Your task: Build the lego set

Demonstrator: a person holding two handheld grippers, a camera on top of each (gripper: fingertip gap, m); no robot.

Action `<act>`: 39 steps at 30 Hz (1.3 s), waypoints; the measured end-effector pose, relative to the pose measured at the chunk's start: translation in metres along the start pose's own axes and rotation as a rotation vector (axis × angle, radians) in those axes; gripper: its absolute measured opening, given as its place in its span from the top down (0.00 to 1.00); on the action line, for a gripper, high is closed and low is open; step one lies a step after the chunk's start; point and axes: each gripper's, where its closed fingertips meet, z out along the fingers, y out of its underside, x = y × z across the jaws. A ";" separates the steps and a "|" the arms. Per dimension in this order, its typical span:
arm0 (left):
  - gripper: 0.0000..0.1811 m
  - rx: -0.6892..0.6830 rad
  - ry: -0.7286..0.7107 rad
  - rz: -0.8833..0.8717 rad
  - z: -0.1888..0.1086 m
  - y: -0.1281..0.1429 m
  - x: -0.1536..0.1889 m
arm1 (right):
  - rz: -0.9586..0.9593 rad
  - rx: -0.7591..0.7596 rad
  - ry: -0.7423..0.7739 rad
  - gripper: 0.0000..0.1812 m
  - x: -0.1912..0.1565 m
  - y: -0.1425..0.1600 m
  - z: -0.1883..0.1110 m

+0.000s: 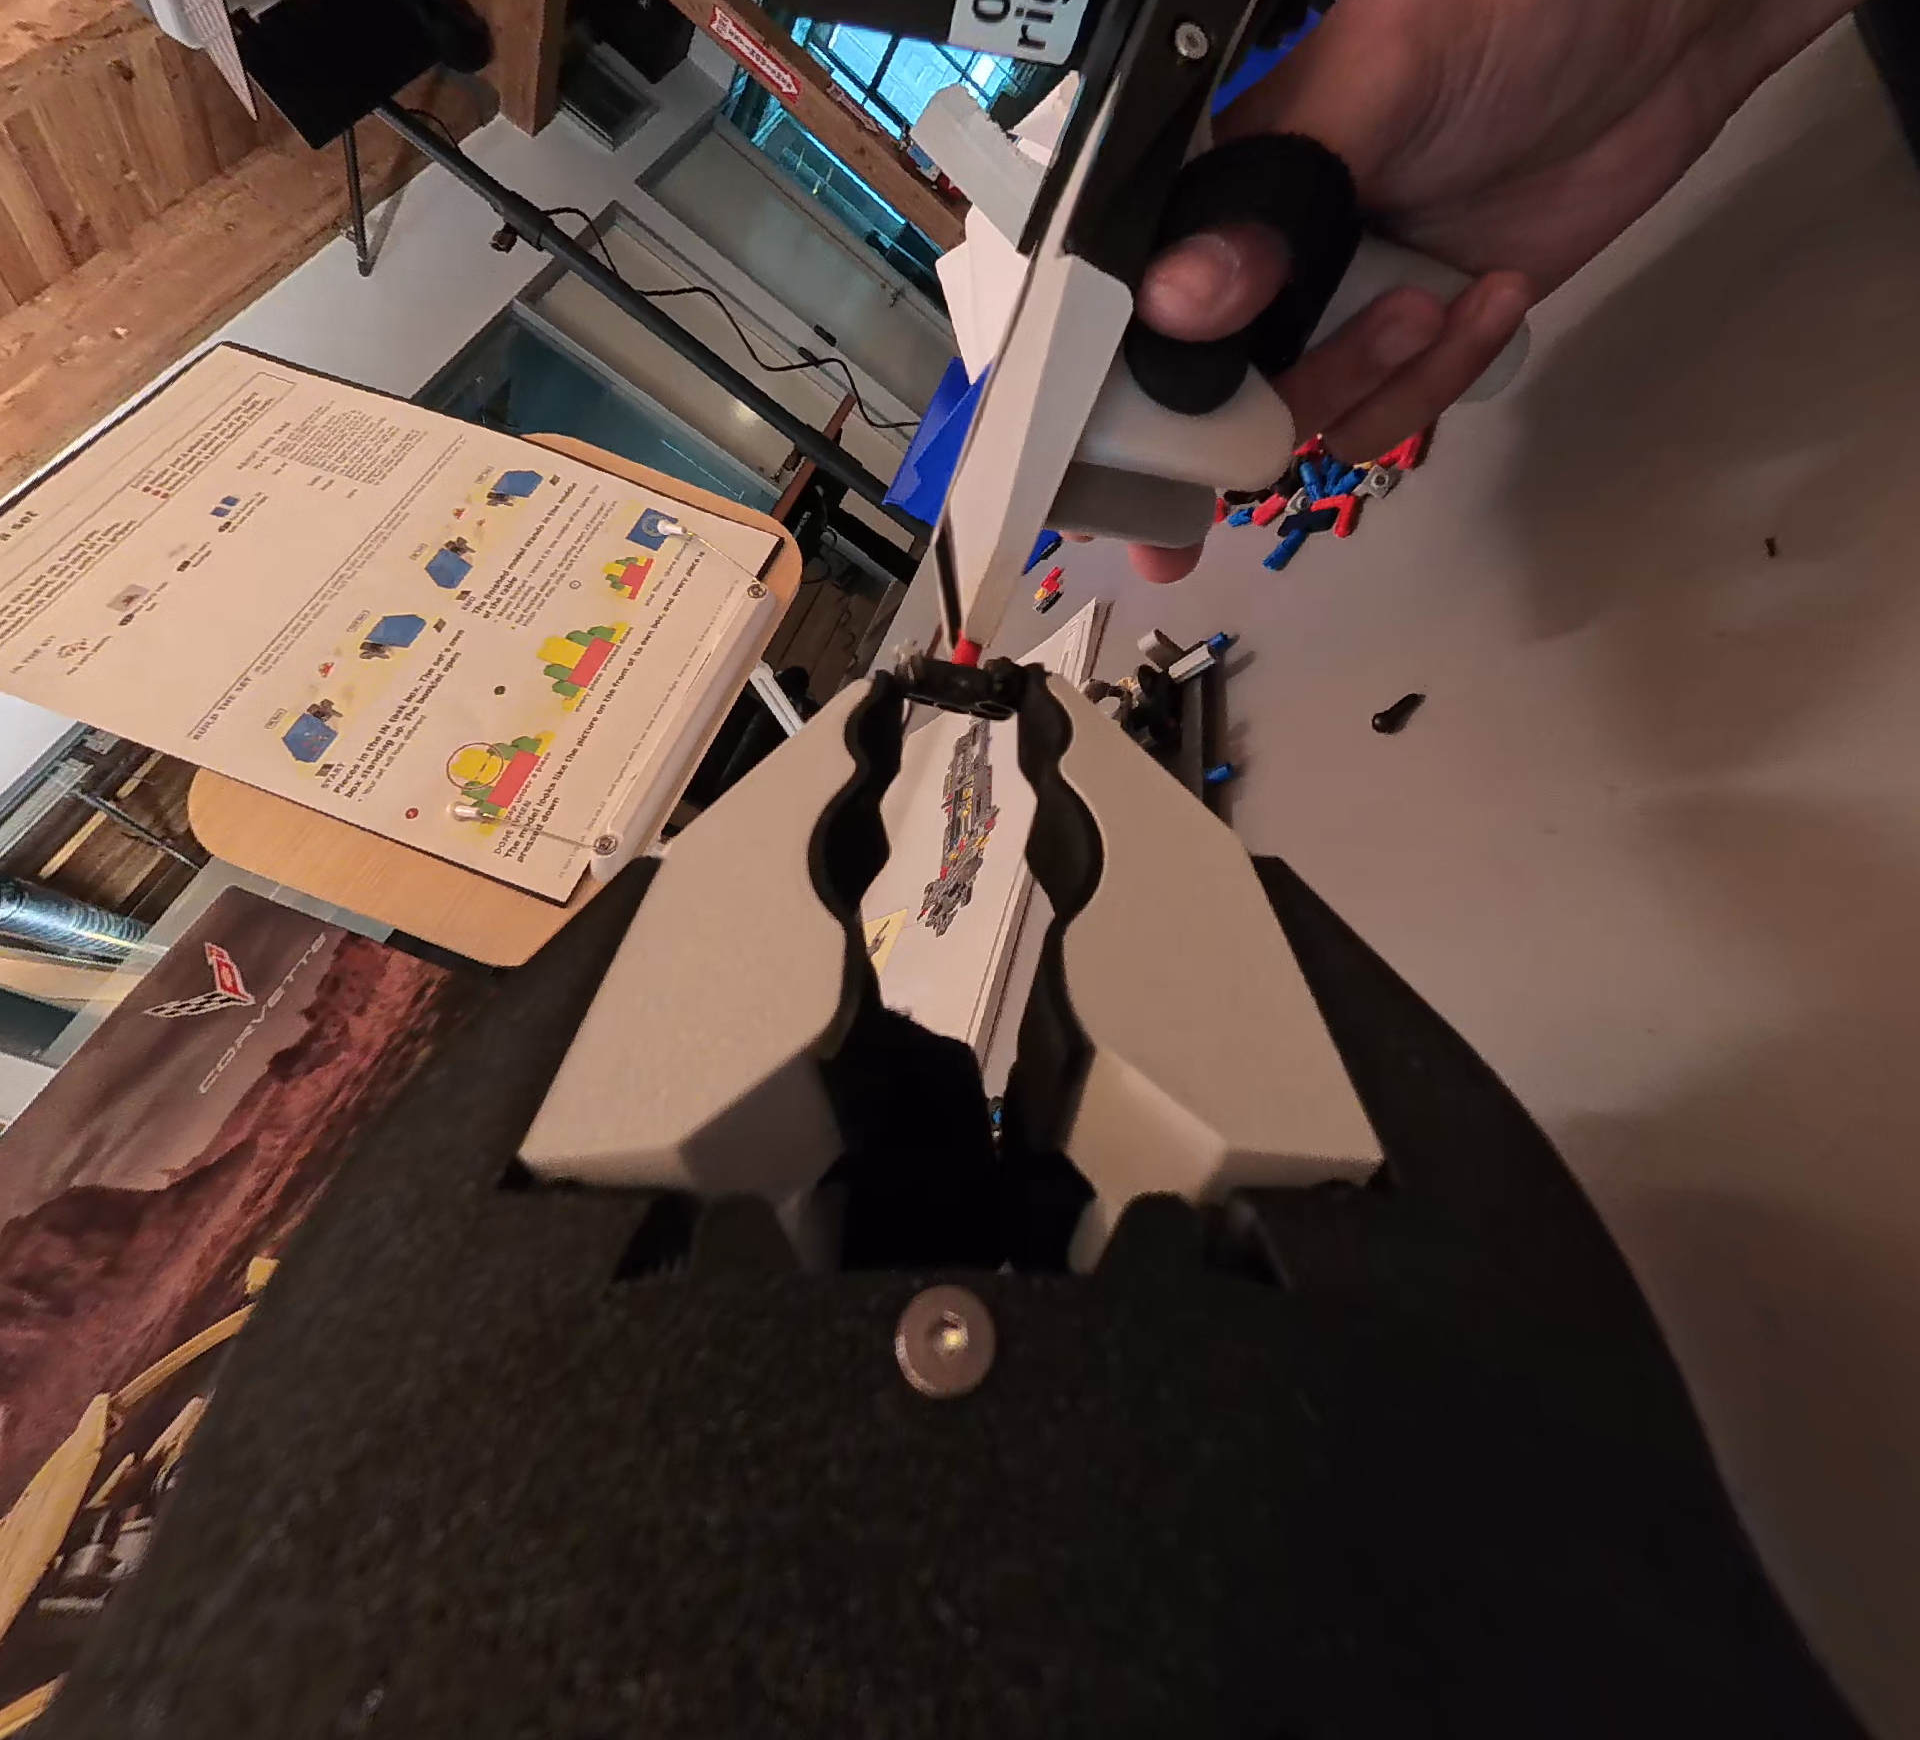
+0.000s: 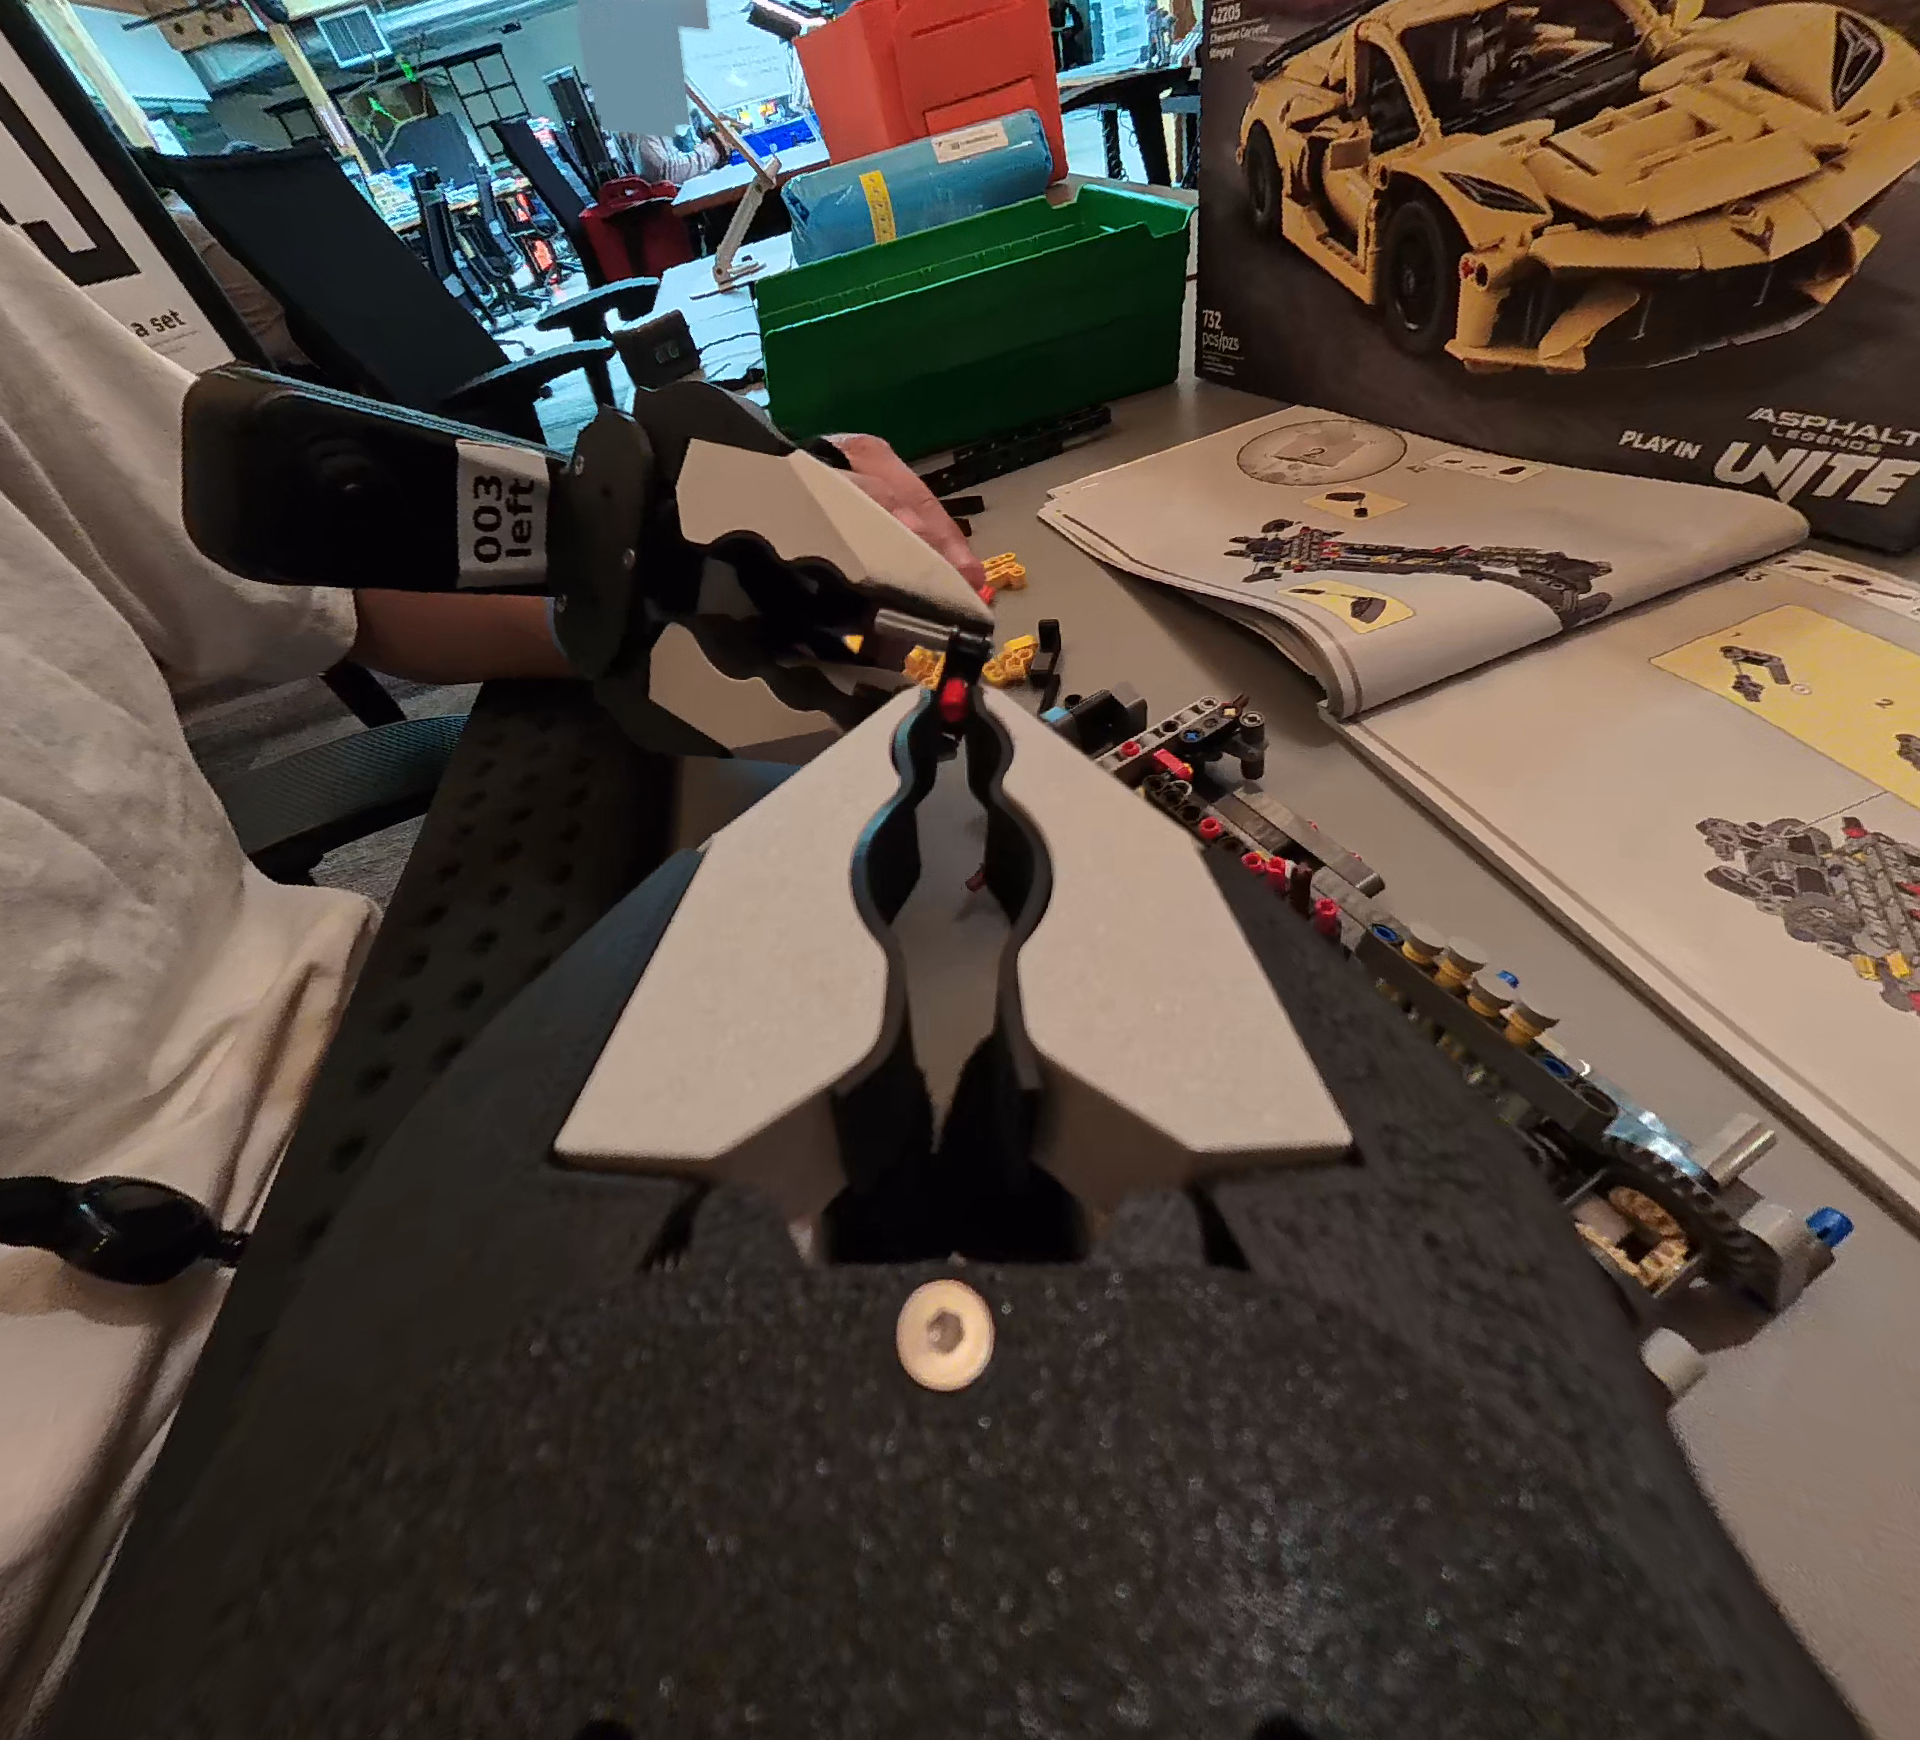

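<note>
A green bin point(image 2: 966, 319) stood toward the far edge of the desk point(image 2: 1195, 651) with a blue wrapped bundle point(image 2: 914, 194) resting in it, and an orange bag point(image 2: 935, 59) stood behind the bin. To the right of the bin the set's box point(image 2: 1558, 163) stood upright at the desk's far edge, with the open instruction booklet point(image 2: 1434, 547) lying flat just in front of it.

The left gripper point(image 1: 956, 684) had its jaws drawn narrow on a small black piece point(image 1: 961, 688), pinched at the very tips. The right gripper point(image 2: 951, 703) was likewise nearly closed, holding a red pin point(image 2: 951, 698) between its tips. In the left wrist view this gripper came down steeply from above, a hand point(image 1: 1507, 163) wrapped around its handle with one finger through a black loop, and the red pin met the black piece. In the right wrist view the left gripper reached in from the left, lying nearly level above the desk.

The partly built chassis point(image 2: 1403, 963) lay on the desk just right of the right gripper, running toward the near edge. Loose yellow pieces point(image 2: 1013, 656) were scattered mid-desk beyond the tips, and a heap of red and blue pins point(image 1: 1320, 495) lay farther off.
</note>
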 end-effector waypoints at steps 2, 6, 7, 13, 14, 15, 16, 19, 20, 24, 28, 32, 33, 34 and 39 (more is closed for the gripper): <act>0.89 0.000 0.006 -0.002 0.000 0.000 0.001 | 0.023 -0.004 -0.016 0.98 -0.001 0.001 0.000; 0.89 -0.020 0.006 0.000 0.000 0.002 0.002 | 0.036 -0.020 -0.009 0.98 0.001 0.004 0.001; 0.89 -0.031 -0.001 0.022 0.001 0.003 0.003 | 0.049 -0.025 -0.007 0.98 0.002 0.005 0.001; 0.89 -0.072 0.012 0.171 0.001 0.011 0.009 | 0.044 -0.090 0.020 0.98 0.005 0.016 0.003; 0.89 -0.086 0.017 0.212 0.001 0.013 0.011 | 0.030 -0.109 0.032 0.98 0.007 0.019 0.003; 0.89 -0.101 0.027 0.258 0.002 0.016 0.014 | 0.017 -0.132 0.042 0.98 0.008 0.023 0.004; 0.89 -0.111 0.035 0.301 0.002 0.018 0.018 | 0.006 -0.148 0.050 0.98 0.009 0.025 0.005; 0.89 -0.132 0.047 0.340 0.001 0.022 0.021 | -0.027 -0.175 0.071 0.98 0.010 0.030 0.006; 0.89 -0.132 0.046 0.331 0.001 0.021 0.021 | -0.030 -0.174 0.070 0.98 0.009 0.029 0.006; 0.89 -0.112 0.044 0.235 0.001 0.018 0.018 | -0.014 -0.145 0.056 0.98 0.009 0.025 0.005; 0.89 -0.050 0.055 -0.047 0.003 0.010 0.007 | 0.009 -0.063 0.038 0.98 0.006 0.011 0.002; 0.89 -0.048 0.045 -0.082 0.005 0.010 0.005 | -0.001 -0.049 0.051 0.98 0.008 0.008 0.000; 0.89 -0.050 0.041 -0.082 0.005 0.010 0.005 | -0.003 -0.046 0.053 0.98 0.008 0.008 0.000; 0.89 -0.053 0.041 -0.089 0.005 0.010 0.004 | -0.006 -0.046 0.056 0.98 0.009 0.008 0.000; 0.89 -0.059 0.056 -0.154 0.005 0.011 0.004 | -0.008 -0.046 0.061 0.98 0.009 0.008 0.001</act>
